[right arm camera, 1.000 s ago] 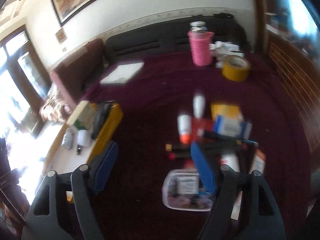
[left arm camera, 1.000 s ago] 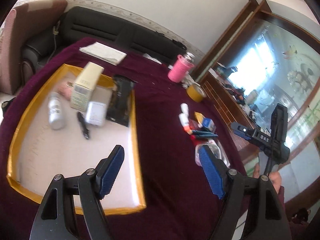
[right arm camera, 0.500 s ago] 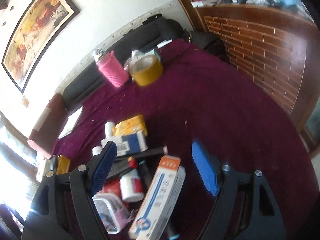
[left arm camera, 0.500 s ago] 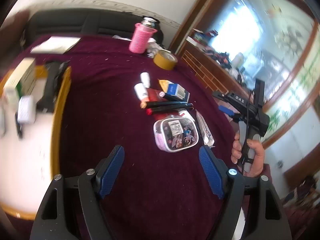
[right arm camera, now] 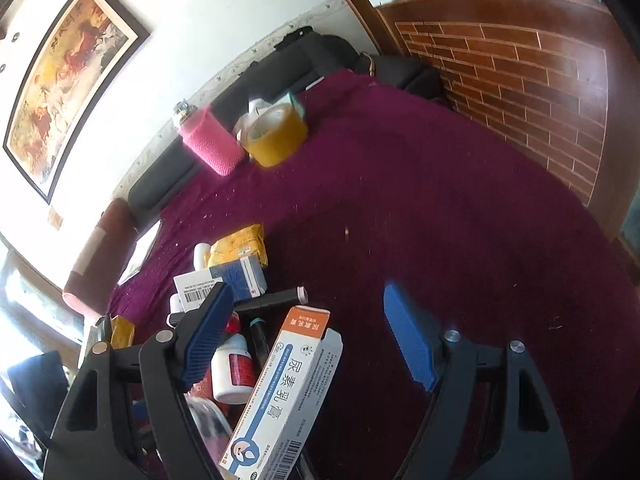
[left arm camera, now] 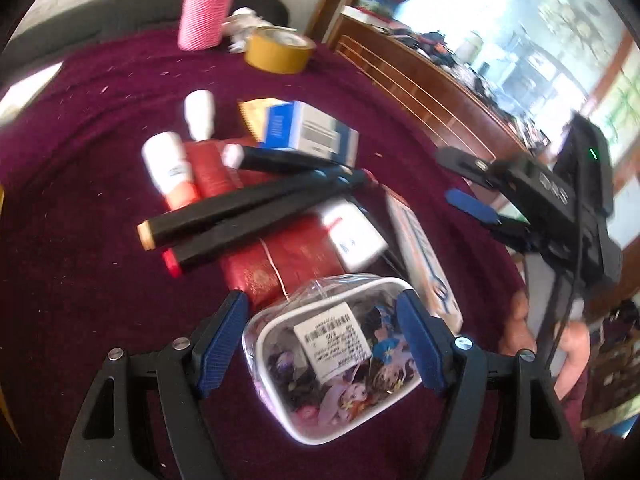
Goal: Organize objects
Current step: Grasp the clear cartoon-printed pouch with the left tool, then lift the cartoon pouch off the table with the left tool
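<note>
Clear plastic pouch (left arm camera: 332,364) sits between the closing left gripper (left arm camera: 324,340) jaws, untouched, and could squirm free; the right gripper (right arm camera: 308,340) gapes, its near-left finger crowding the white-and-orange carton (right arm camera: 286,396).

Maroon-clothed table (right arm camera: 440,208), pink-sleeved bottle (left arm camera: 206,14), yellow tape roll (left arm camera: 278,50), clear pouch (left arm camera: 336,360), markers (left arm camera: 248,216), boxes (left arm camera: 308,130)

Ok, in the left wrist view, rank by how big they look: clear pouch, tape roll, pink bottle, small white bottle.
1. Clear pouch, largest, though it lies nearest the camera, which inflates it.
2. Pink bottle and tape roll look about alike; no ranking.
3. Small white bottle, smallest.
</note>
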`<state>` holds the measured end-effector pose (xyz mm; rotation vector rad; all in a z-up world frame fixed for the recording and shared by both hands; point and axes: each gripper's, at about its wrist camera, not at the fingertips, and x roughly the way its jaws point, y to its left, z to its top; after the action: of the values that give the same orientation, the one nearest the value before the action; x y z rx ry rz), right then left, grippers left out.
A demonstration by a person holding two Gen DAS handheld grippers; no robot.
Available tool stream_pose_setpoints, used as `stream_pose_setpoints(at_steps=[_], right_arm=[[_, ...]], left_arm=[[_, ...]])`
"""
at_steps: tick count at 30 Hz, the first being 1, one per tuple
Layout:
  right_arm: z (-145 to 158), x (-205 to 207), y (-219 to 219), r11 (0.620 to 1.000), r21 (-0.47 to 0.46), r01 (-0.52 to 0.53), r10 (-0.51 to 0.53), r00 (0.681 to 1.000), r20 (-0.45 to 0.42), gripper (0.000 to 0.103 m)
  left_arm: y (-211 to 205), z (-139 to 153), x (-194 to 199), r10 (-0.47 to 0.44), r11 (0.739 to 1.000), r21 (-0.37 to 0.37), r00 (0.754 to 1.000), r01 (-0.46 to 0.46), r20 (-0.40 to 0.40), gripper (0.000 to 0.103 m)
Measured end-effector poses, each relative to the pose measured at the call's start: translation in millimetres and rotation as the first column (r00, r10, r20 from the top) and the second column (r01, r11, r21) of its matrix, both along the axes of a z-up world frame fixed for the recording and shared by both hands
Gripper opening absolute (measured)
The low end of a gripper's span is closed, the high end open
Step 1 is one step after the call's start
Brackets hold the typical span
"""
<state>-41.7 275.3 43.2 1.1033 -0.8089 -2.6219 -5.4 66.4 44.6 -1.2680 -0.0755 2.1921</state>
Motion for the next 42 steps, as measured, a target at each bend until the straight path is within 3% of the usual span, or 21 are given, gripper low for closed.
stream_pose_setpoints(at_steps=[1, 4, 7, 9, 13, 17, 21, 25, 27, 28, 30, 31, 35, 37, 42], right_arm=[[-2.1, 0.0, 0.5, 1.000, -0.013, -0.003, 0.003, 1.000, 0.011, 0.077], [-5.1, -0.2, 0.5, 1.000, -0.027, -0.013, 0.014, 1.000, 0.026, 0.077], [-7.4, 0.7, -1.0, 0.999, -0.031, -0.018, 0.019, 0.999, 0.040, 0.077], [-9.7, 0.9, -1.4, 0.999, -0.030, -0.016, 0.018, 0.999, 0.051, 0.077], [-12.6, 1.8, 1.3, 1.000, -0.024, 0.004, -0.002, 0.998, 0.069, 0.077], [-10.8, 5.2, 7.4, 0.999, -0.016, 0.042, -0.042, 0.998, 0.054, 0.077], [-12.1, 3.7, 9.4, 0.999, -0.021, 0.050, -0.048, 0.997, 0.066, 0.077], [-10.7, 3.4, 9.5, 0.999, -0.018, 0.047, -0.046, 0.997, 0.062, 0.077], [-10.5, 4.0, 9.6, 0.999, -0.016, 0.046, -0.045, 0.997, 0.060, 0.077], [-10.5, 3.7, 9.7, 0.999, -0.018, 0.047, -0.046, 0.997, 0.061, 0.077], [-11.2, 4.1, 10.8, 0.999, -0.019, 0.051, -0.050, 0.997, 0.065, 0.077], [-11.1, 3.8, 11.4, 0.998, -0.020, 0.054, -0.053, 0.996, 0.065, 0.077], [-10.9, 3.2, 11.5, 0.998, -0.010, 0.059, -0.058, 0.996, 0.065, 0.077], [-11.1, 2.7, 11.5, 0.998, -0.004, 0.060, -0.060, 0.996, 0.066, 0.077], [-12.8, 2.2, 11.7, 0.998, 0.018, 0.068, -0.069, 0.995, 0.072, 0.077]], left_arm=[[4.4, 3.5, 10.9, -0.038, 0.999, 0.001, 0.999, 0.038, -0.011, 0.062], [8.2, 14.3, 41.2, -0.112, 0.994, 0.013, 0.993, 0.112, -0.020, 0.061], [13.5, 23.8, 66.0, -0.162, 0.984, -0.093, 0.981, 0.152, -0.106, 0.061], [21.0, 26.3, 73.2, -0.199, 0.969, -0.178, 0.969, 0.172, -0.144, 0.062], [46.2, 25.0, 71.5, -0.302, 0.932, -0.259, 0.939, 0.254, -0.164, 0.069], [75.3, 6.9, 67.7, -0.391, 0.881, -0.350, 0.907, 0.318, -0.159, 0.069], [93.3, -4.8, 70.9, -0.419, 0.851, -0.424, 0.886, 0.309, -0.197, 0.077], [106.8, -10.8, 82.6, -0.390, 0.865, -0.432, 0.885, 0.256, -0.256, 0.078], [114.7, -20.9, 95.3, -0.394, 0.848, -0.488, 0.860, 0.205, -0.324, 0.081], [113.7, -21.4, 100.9, -0.391, 0.854, -0.483, 0.849, 0.191, -0.355, 0.080], [109.2, -19.9, 101.7, -0.364, 0.868, -0.463, 0.865, 0.181, -0.346, 0.072], [105.5, -16.9, 102.3, -0.346, 0.875, -0.455, 0.871, 0.165, -0.349, 0.056], [83.3, 3.2, 111.0, -0.299, 0.910, -0.383, 0.895, 0.162, -0.332, 0.033], [67.9, 12.0, 121.7, -0.274, 0.920, -0.367, 0.896, 0.138, -0.349, 0.029], [12.9, 42.2, 147.7, -0.157, 0.969, -0.236, 0.915, 0.071, -0.371, 0.022]])
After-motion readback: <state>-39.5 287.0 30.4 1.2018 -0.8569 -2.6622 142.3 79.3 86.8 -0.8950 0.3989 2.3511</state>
